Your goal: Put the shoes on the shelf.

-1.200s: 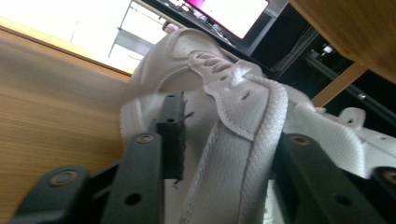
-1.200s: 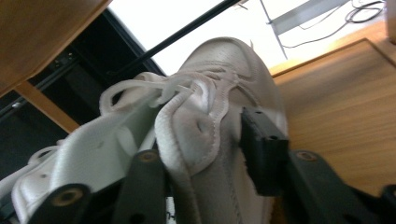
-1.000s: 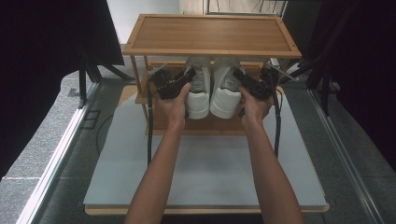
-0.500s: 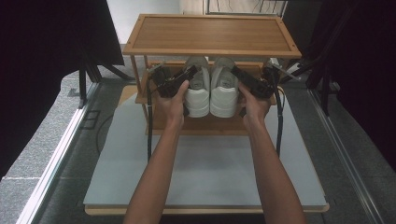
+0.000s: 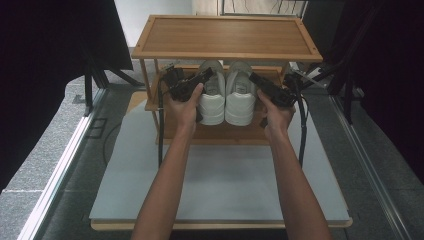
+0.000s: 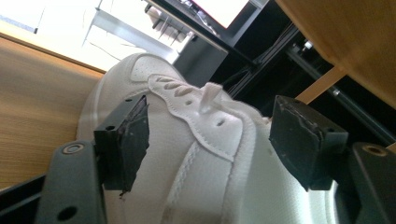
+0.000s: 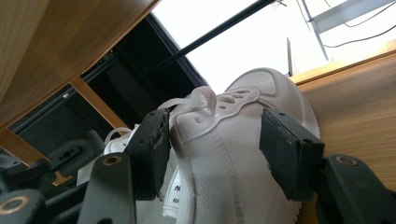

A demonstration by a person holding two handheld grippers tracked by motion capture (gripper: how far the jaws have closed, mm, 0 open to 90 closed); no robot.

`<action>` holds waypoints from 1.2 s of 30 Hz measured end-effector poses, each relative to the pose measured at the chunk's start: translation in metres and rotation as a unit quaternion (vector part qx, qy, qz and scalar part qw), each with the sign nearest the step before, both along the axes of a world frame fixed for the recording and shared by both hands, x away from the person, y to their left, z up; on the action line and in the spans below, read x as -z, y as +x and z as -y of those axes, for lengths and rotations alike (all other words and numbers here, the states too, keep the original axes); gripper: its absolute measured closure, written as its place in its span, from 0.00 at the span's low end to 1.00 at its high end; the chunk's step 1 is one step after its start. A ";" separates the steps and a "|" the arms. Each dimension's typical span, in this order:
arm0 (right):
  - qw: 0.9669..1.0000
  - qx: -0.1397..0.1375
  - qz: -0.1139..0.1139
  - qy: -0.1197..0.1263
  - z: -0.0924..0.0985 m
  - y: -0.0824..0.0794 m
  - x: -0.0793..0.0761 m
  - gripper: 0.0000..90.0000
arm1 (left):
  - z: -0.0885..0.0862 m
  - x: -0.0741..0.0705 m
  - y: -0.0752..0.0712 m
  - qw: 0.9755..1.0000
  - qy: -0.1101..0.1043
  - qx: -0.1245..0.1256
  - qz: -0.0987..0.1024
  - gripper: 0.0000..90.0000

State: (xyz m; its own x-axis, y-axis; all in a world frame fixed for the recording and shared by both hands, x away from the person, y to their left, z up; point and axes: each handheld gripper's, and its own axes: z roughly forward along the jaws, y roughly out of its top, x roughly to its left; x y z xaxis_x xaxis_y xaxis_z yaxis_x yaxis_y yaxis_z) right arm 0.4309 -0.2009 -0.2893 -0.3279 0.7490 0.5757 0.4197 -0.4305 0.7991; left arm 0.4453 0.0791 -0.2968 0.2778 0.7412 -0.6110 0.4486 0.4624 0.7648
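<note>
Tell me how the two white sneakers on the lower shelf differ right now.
The left sneaker sits between the open jaws of the left tool; the right sneaker sits between the open jaws of the right tool. Both tools' jaws have just been opening. In the gripper views, a lace loop stands up on the right sneaker, a short lace end on the left. Both are white, upright, side by side, toes pointing away from the person.

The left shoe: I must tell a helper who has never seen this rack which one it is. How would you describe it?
Find the wooden rack at the far end of the table. On its lower shelf, two white shoes stand side by side, heels toward the person. The left shoe is the one beside the left claw, with the right shoe on its other side.
</note>
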 end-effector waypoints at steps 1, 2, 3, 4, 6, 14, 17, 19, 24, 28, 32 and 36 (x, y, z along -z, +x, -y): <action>1.000 0.000 0.000 0.000 0.000 0.000 0.000 0.48 | 0.000 0.000 0.000 1.000 0.000 0.000 0.000 0.31; 1.000 -0.001 0.001 0.001 0.000 0.000 0.000 0.48 | 0.003 0.001 0.001 1.000 -0.006 -0.008 0.001 0.31; 1.000 -0.001 0.001 -0.004 0.000 -0.001 0.000 0.49 | 0.002 0.002 0.000 1.000 0.000 -0.007 -0.001 0.33; 1.000 -0.002 0.003 -0.008 0.000 -0.002 0.000 0.49 | -0.004 0.002 -0.005 1.000 0.019 -0.004 0.011 0.34; 1.000 -0.001 0.007 -0.014 -0.001 -0.003 0.000 0.49 | -0.004 0.002 -0.007 1.000 0.023 -0.007 0.017 0.36; 1.000 -0.003 0.007 -0.017 0.001 -0.004 0.001 0.49 | -0.014 -0.006 -0.014 0.999 -0.019 -0.013 0.042 0.34; 1.000 -0.003 0.006 -0.016 0.000 -0.004 0.001 0.50 | -0.020 -0.007 -0.020 0.999 -0.021 -0.012 0.048 0.34; 1.000 -0.003 0.008 -0.020 0.001 -0.005 0.001 0.50 | -0.023 -0.007 -0.023 0.998 -0.022 -0.009 0.055 0.33; 0.999 -0.001 0.014 -0.032 0.004 -0.009 -0.001 0.50 | -0.029 -0.010 -0.033 0.997 -0.021 0.002 0.068 0.33; 0.999 0.004 0.025 -0.041 0.007 -0.014 -0.002 0.50 | -0.035 -0.009 -0.041 0.997 -0.017 0.011 0.079 0.35; 0.998 0.007 0.028 -0.051 0.011 -0.019 -0.003 0.50 | -0.038 -0.008 -0.046 0.996 -0.012 0.019 0.085 0.35; 0.996 0.012 0.039 -0.075 0.015 -0.026 -0.005 0.50 | -0.044 -0.006 -0.053 0.996 0.005 0.024 0.087 0.37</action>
